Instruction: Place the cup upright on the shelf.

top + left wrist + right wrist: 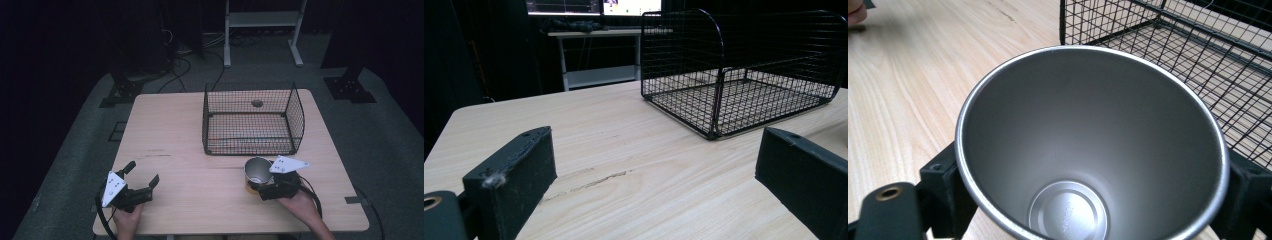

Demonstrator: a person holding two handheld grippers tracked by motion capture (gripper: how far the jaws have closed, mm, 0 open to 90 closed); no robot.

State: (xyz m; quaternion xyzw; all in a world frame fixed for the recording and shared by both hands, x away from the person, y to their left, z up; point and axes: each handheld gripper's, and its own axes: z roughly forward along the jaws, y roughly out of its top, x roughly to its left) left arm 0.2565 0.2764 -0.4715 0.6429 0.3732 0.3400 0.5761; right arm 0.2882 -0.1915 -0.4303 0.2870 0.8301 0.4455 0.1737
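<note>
- The right gripper (pixel 260 186) has its two black jaws closed on the lower body of a silvery, cone-shaped metal cup (pixel 257 170); in the right gripper view the jaws sit on either side of the cup (pixel 1088 145), whose mouth is open and empty.
- The cup stands near the front right of the light wooden table (pixel 170 150), just in front of the black wire-mesh basket (pixel 253 120), apart from its front wall.
- The step in hand looks like lifting the cup over that wall and setting it inside the basket.
- To do it well, keep the grip firm and low, and lift straight up before moving forward, so the cup's base clears the top wire.
- Keep the cup upright; its tapered wall could slip downward between the jaws if the squeeze slackens.
- Lower it onto the mesh floor (pixel 1193 55) away from the side walls, and release once the base rests flat.
- The left gripper (pixel 142 181) rests at the front left of the table with its jaws spread wide and nothing between them; it can stay there, well apart from the cup.
</note>
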